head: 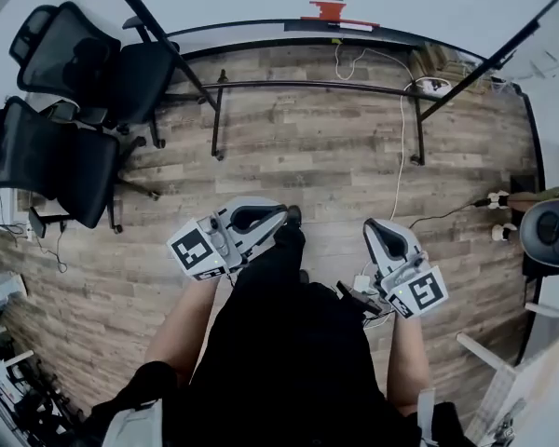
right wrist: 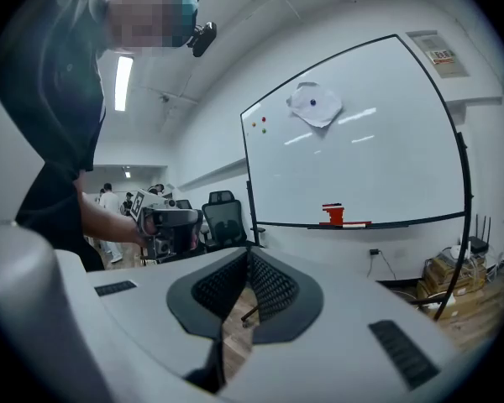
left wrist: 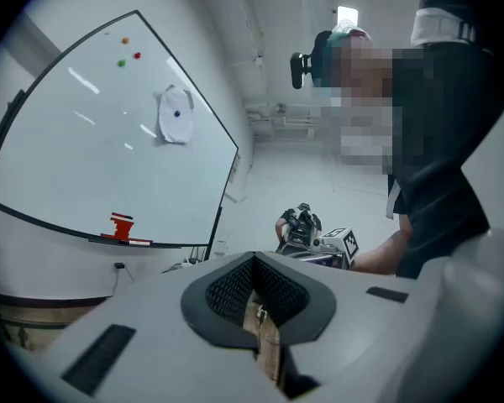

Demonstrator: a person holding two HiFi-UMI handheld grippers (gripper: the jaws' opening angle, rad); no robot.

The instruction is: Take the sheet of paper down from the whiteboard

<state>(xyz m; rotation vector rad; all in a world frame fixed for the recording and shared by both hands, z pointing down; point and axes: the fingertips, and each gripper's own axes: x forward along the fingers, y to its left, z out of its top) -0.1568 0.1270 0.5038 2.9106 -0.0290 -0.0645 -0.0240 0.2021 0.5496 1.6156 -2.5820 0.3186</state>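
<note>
A crumpled white sheet of paper [left wrist: 175, 116] hangs high on the whiteboard [left wrist: 92, 141], pinned by a dark blue magnet. The right gripper view shows the same paper [right wrist: 315, 105] near the top of the whiteboard [right wrist: 378, 158]. Both grippers are held level in front of the person, well short of the board. My left gripper [left wrist: 254, 305] is shut with nothing between its jaws. My right gripper [right wrist: 248, 296] is shut and empty too. In the head view the left gripper [head: 287, 218] and the right gripper [head: 376, 227] hover over the wood floor.
A red eraser [right wrist: 333, 214] lies on the board's tray, and small coloured magnets [right wrist: 259, 124] sit at the upper left. The stand's black legs [head: 317, 87] cross the floor. Two black office chairs [head: 70, 110] stand to the left. A white cable [head: 400, 147] trails across the planks.
</note>
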